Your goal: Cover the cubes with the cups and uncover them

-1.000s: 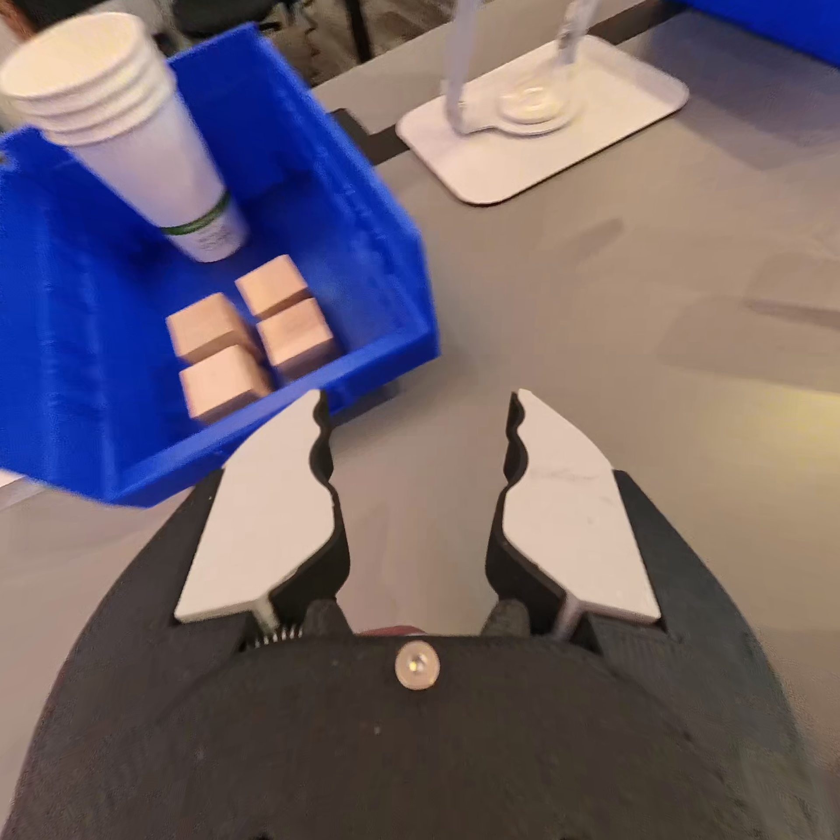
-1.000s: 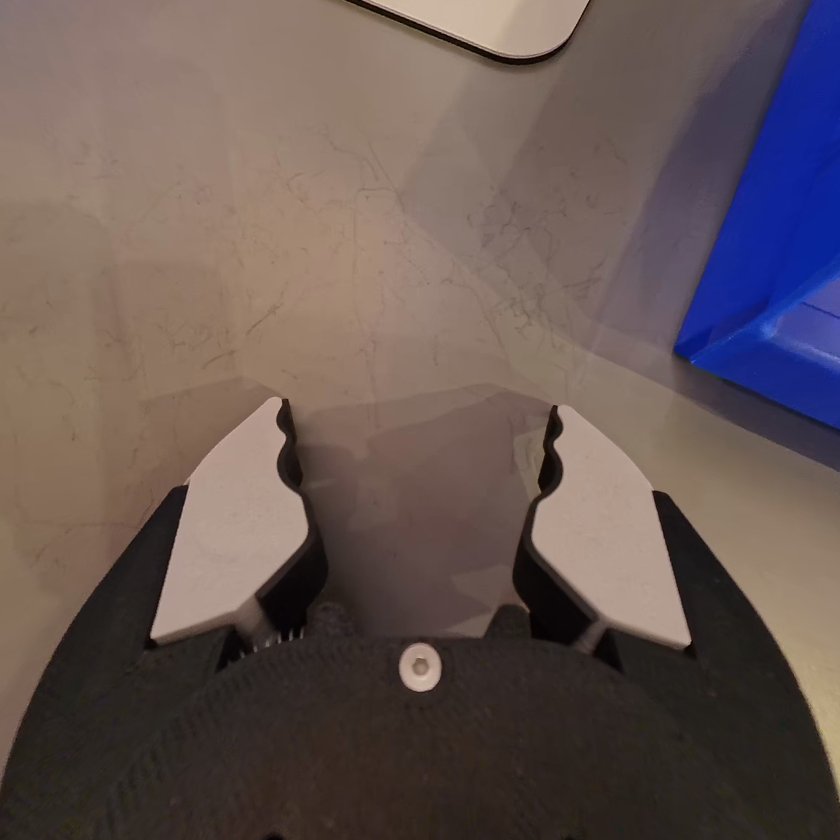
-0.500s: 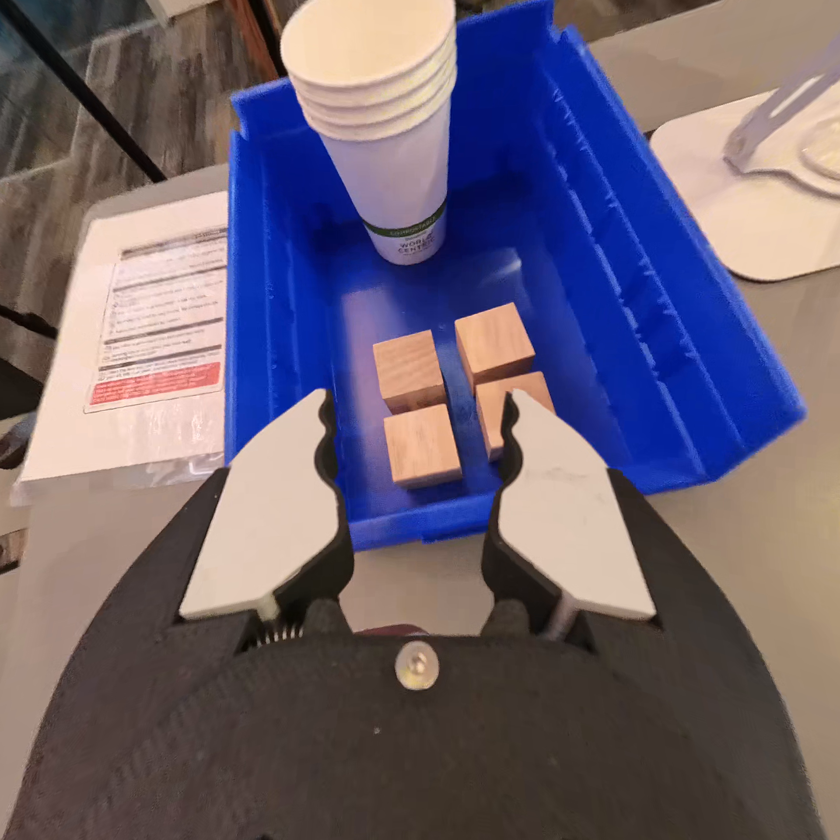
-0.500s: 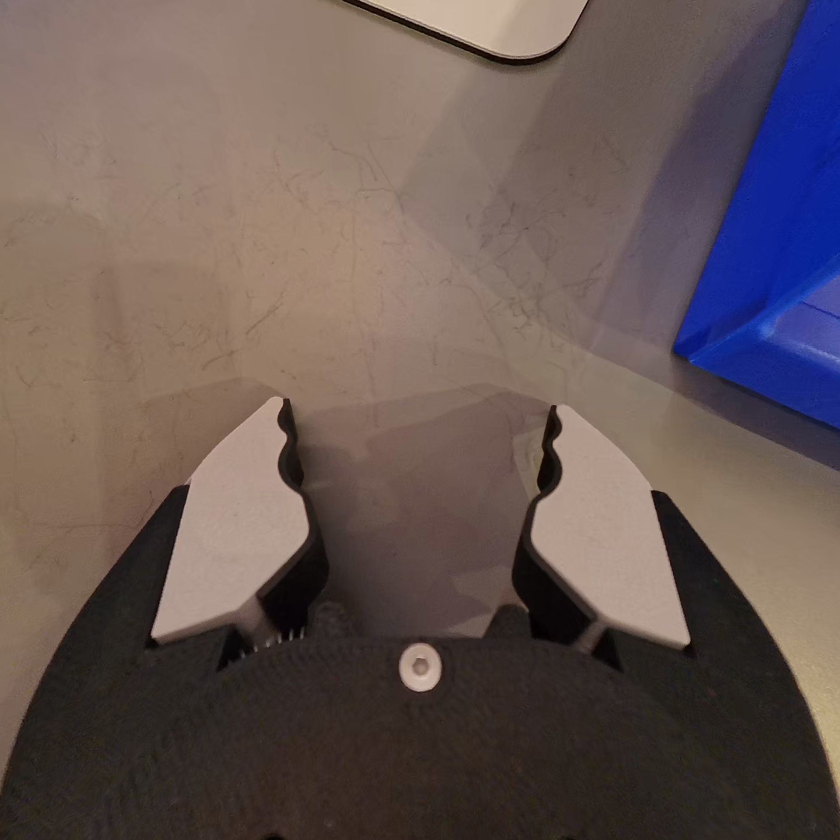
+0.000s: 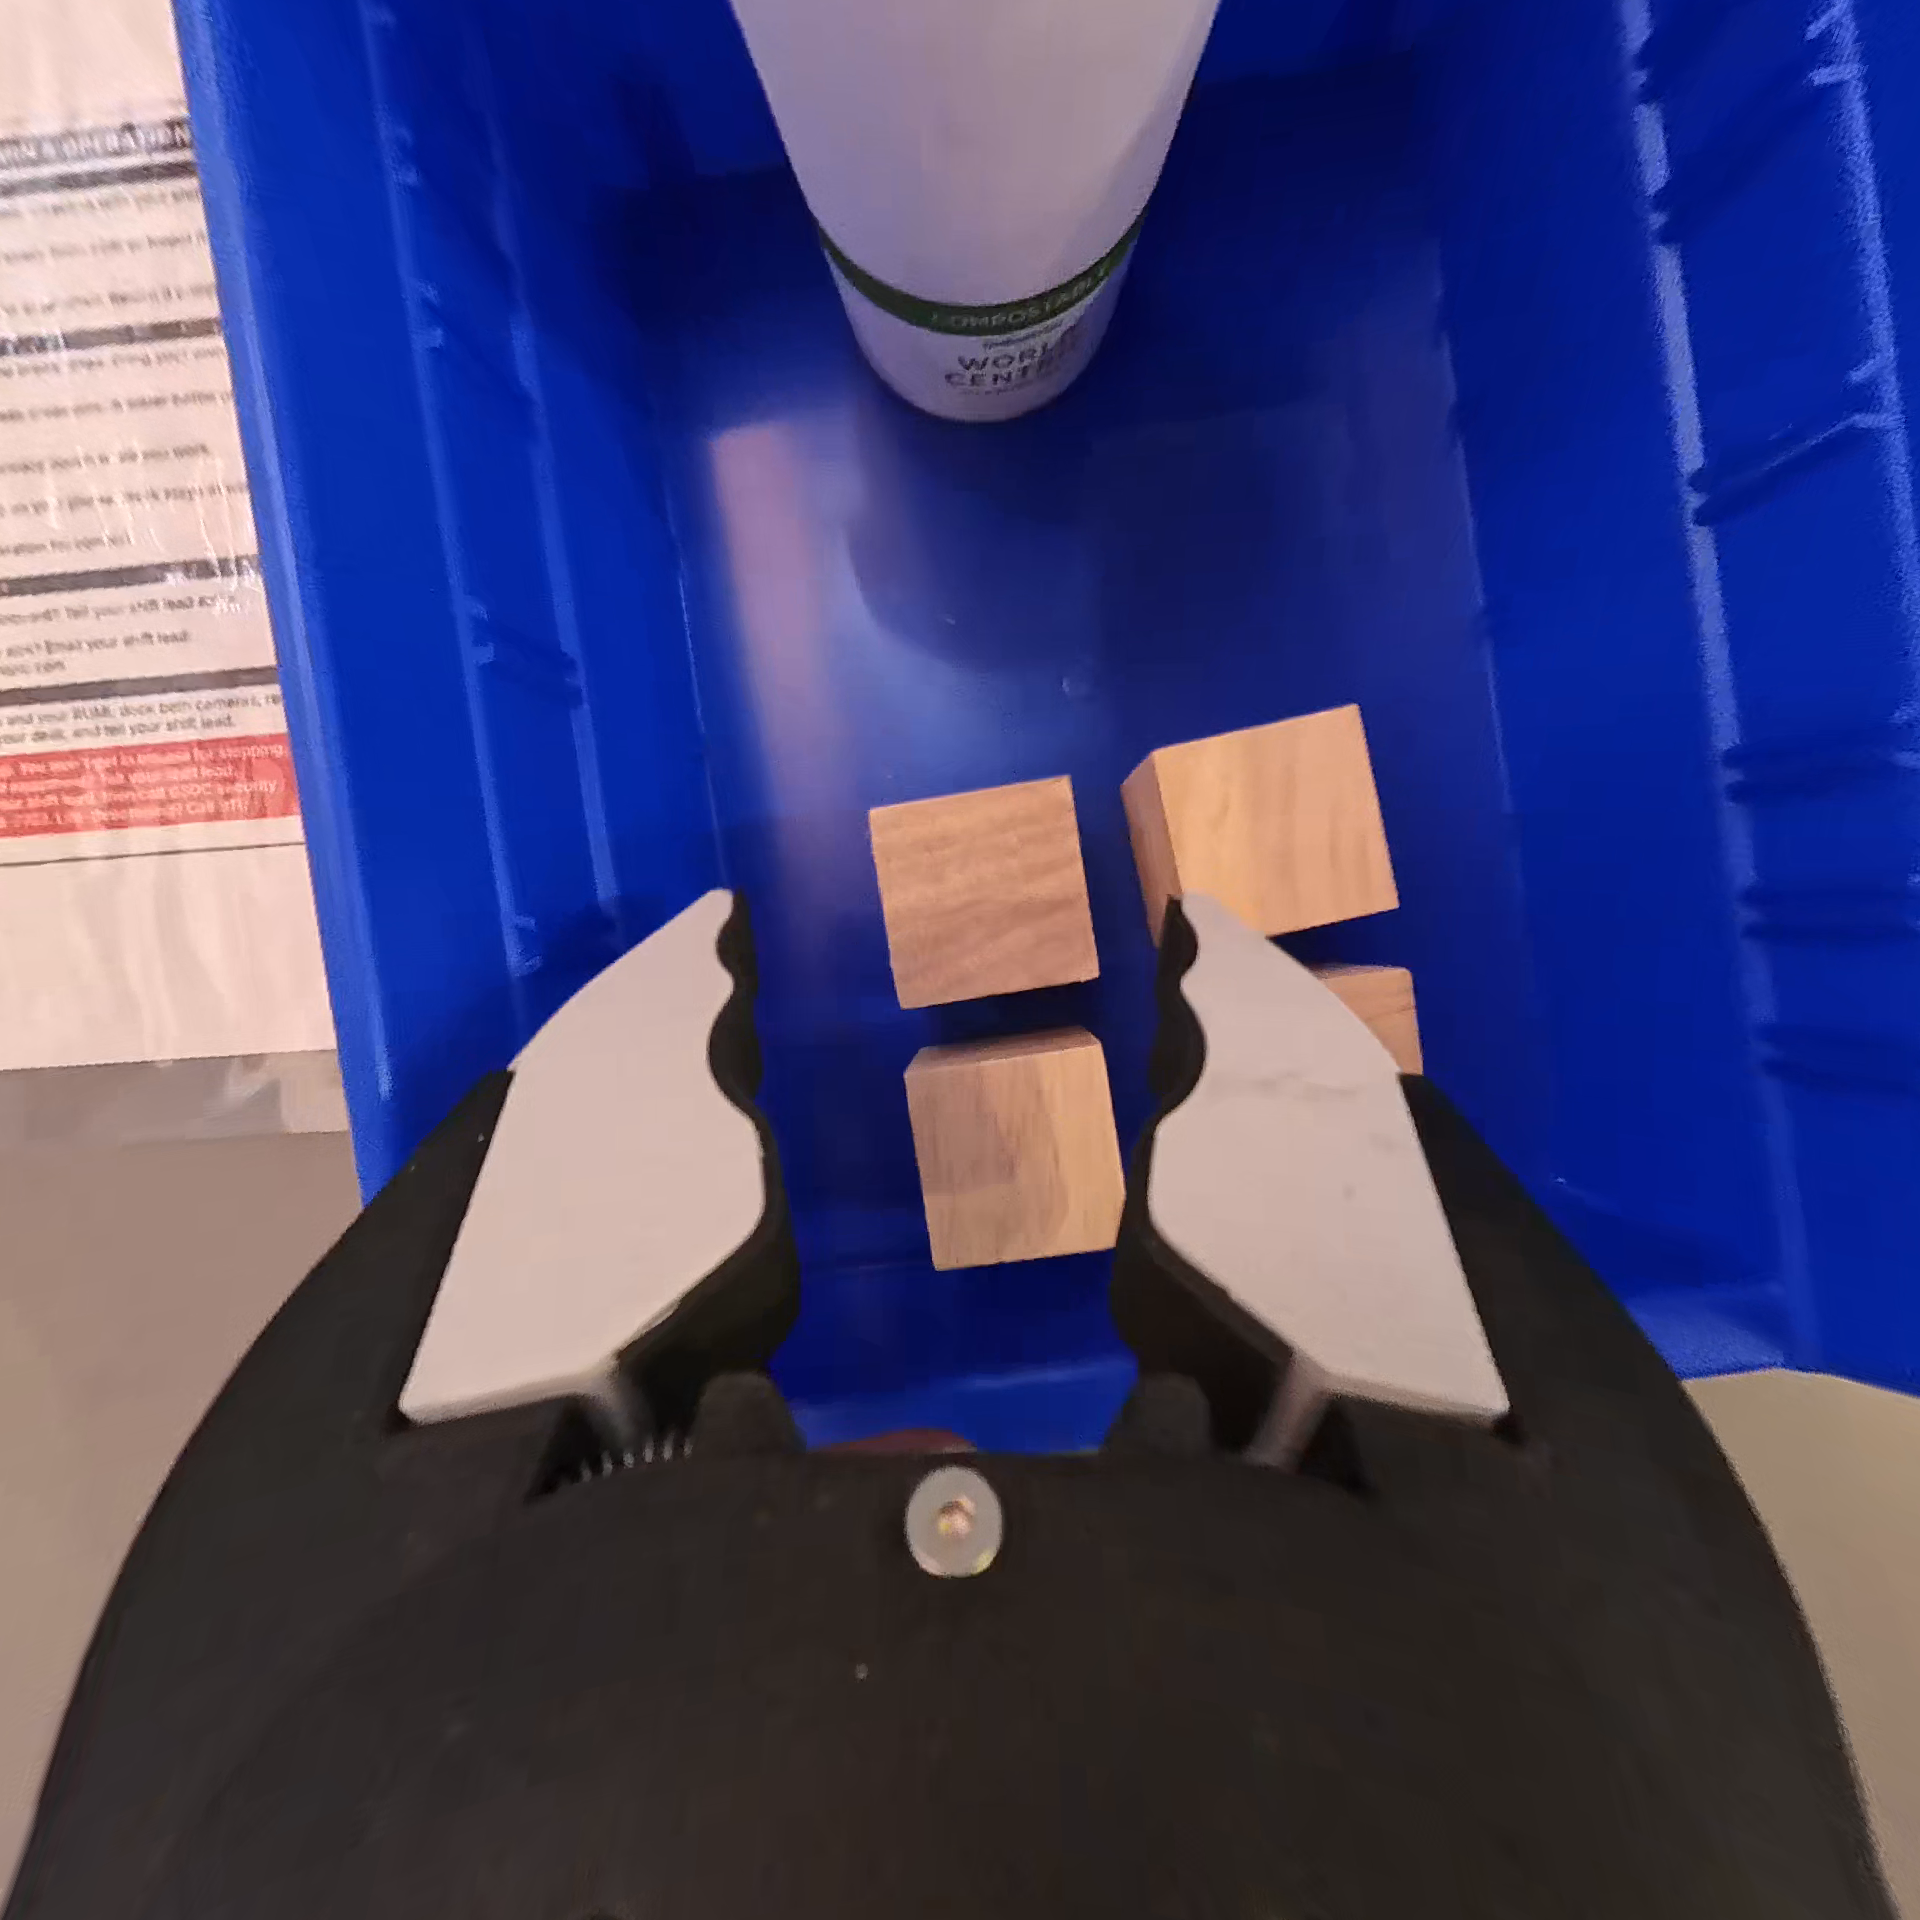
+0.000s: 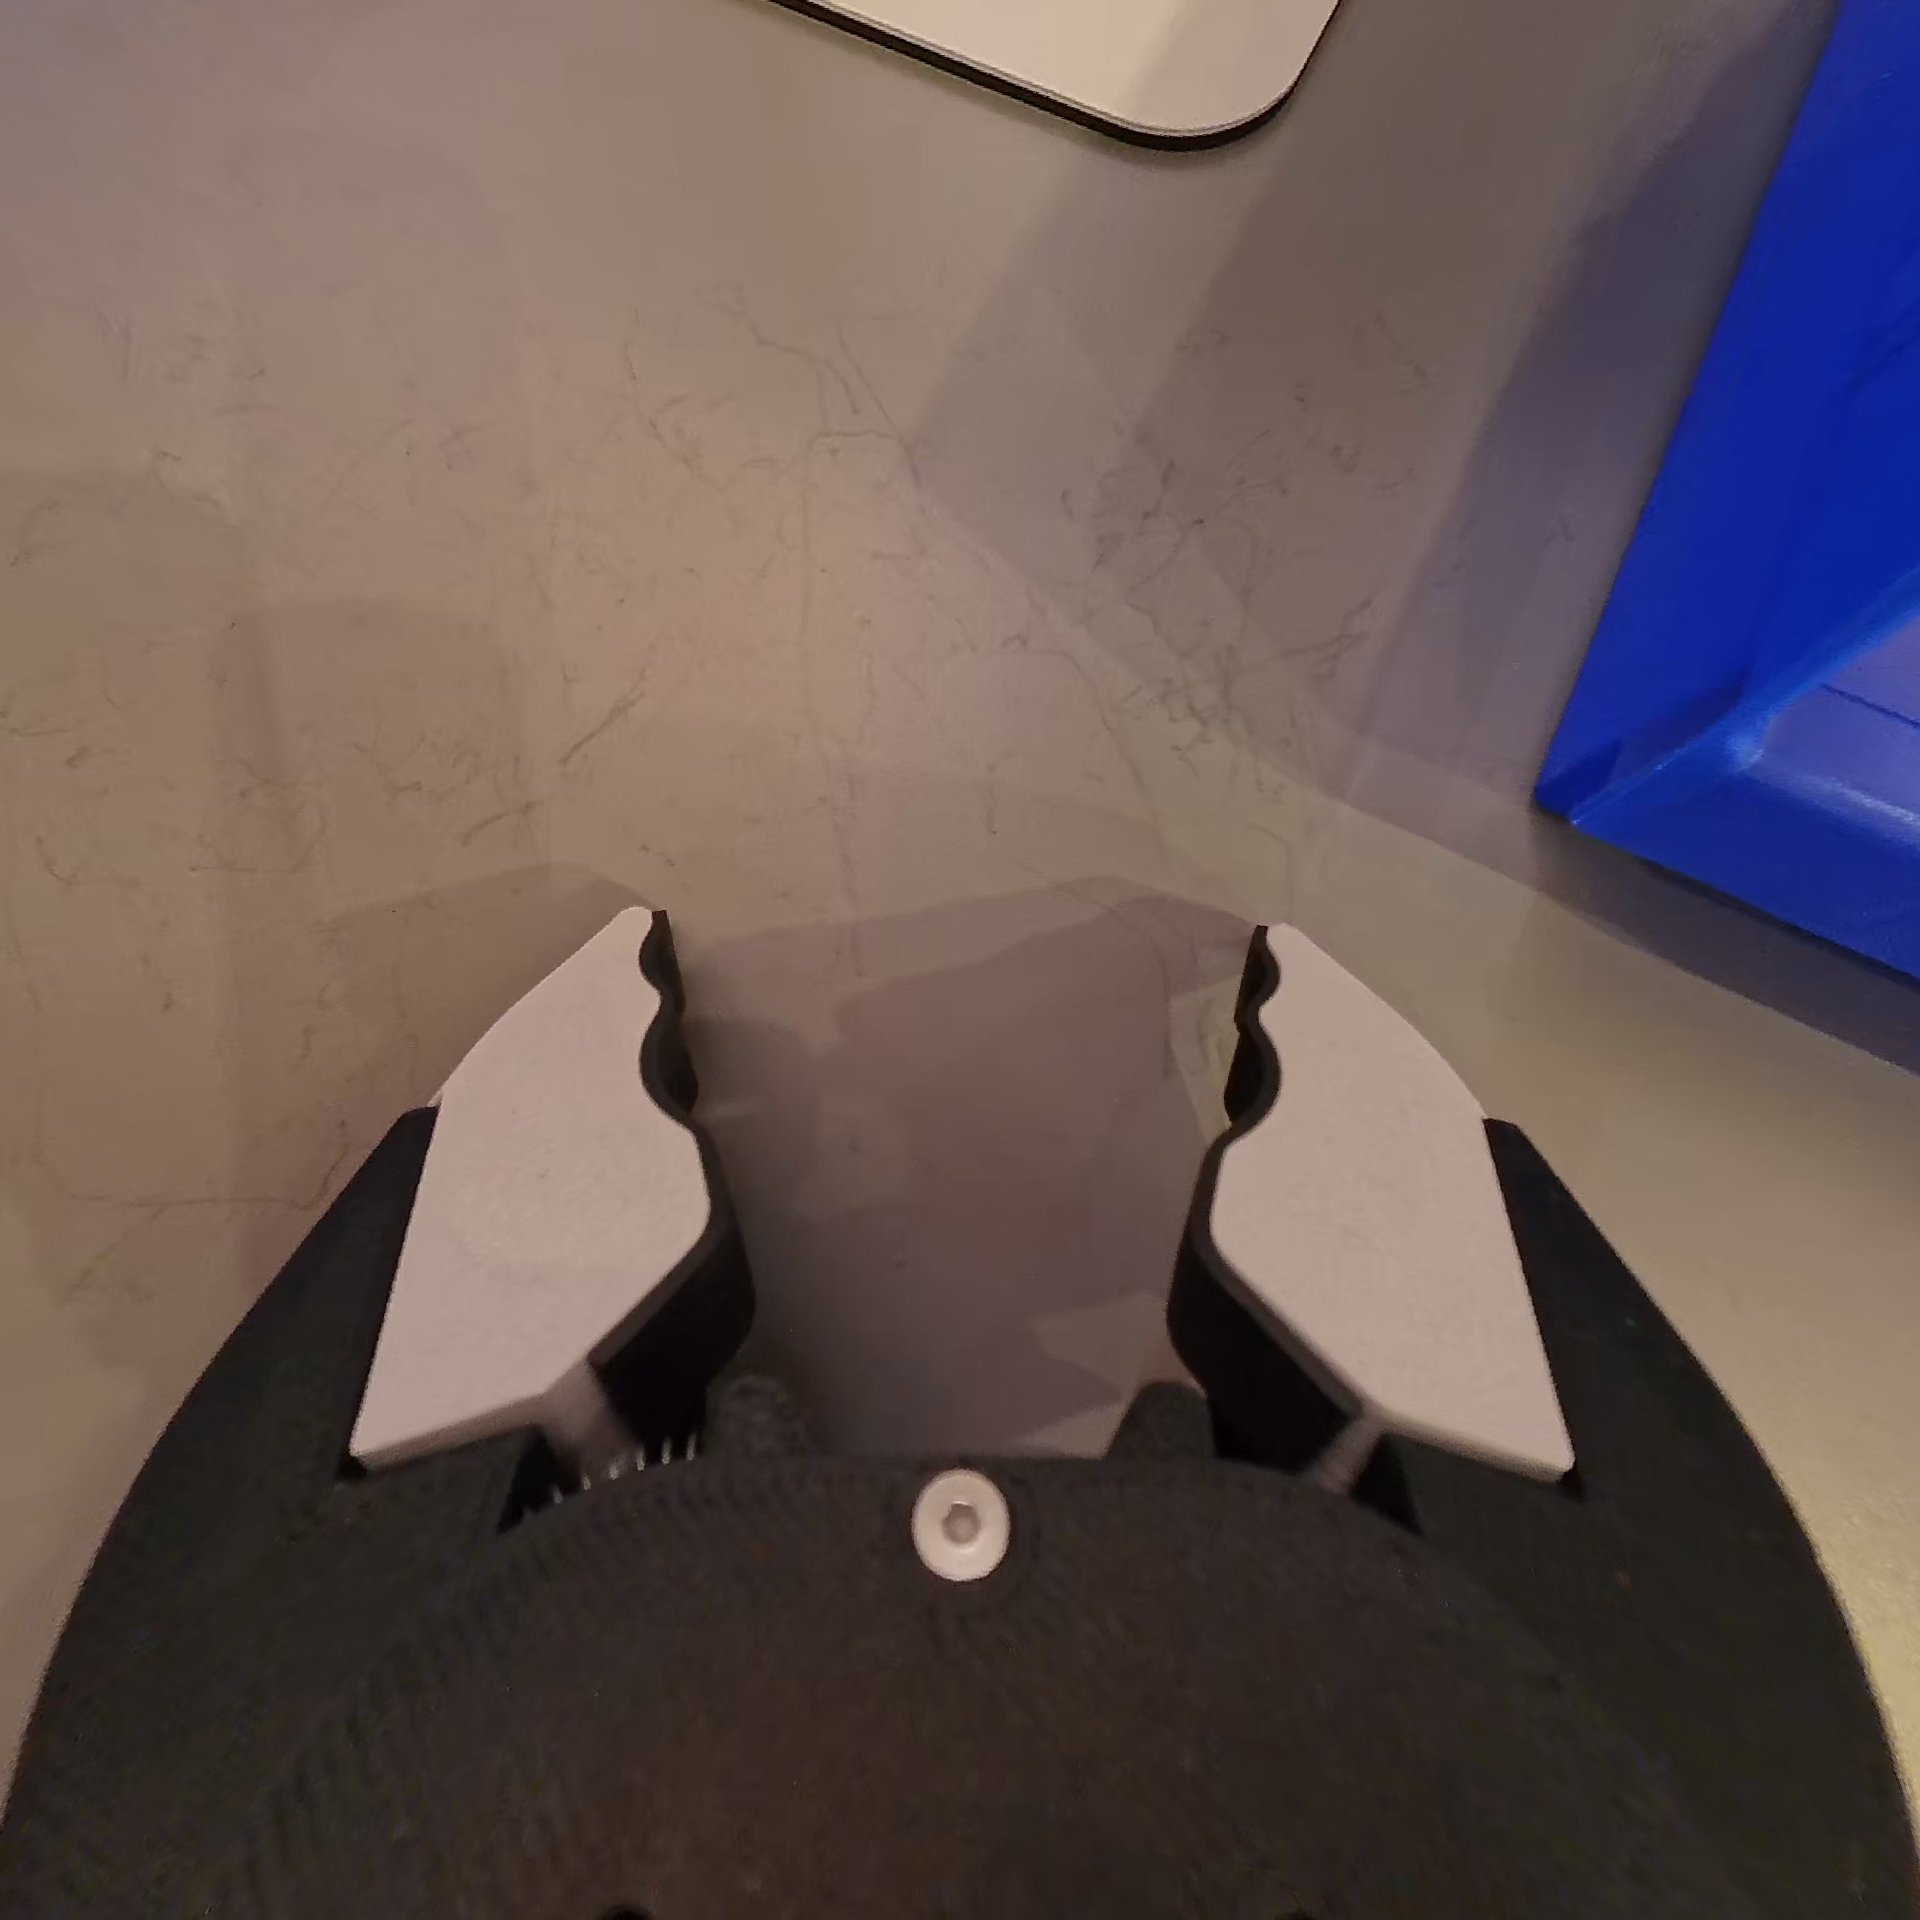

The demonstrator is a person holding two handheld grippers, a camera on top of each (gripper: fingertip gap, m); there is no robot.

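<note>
Left gripper [image 5: 951, 914], jaws spread & empty, has near cube [image 5: 1013, 1148] straight ahead between them; right gripper [image 6: 961, 935] also spread, over bare table [image 6: 520, 520].

A grey worktop under warm indoor light.

The smooth grey tabletop [image 6: 727, 520] is marked with fine dark hairline scratches and carries soft overlapping shadows with a yellowish cast along its left and right sides. A flat white rounded-corner plate with a dark edge [image 6: 1122, 62] lies at its far side. In the left wrist view, a white printed sheet under clear plastic film [image 5: 114, 582] rests on the same surface.
</note>
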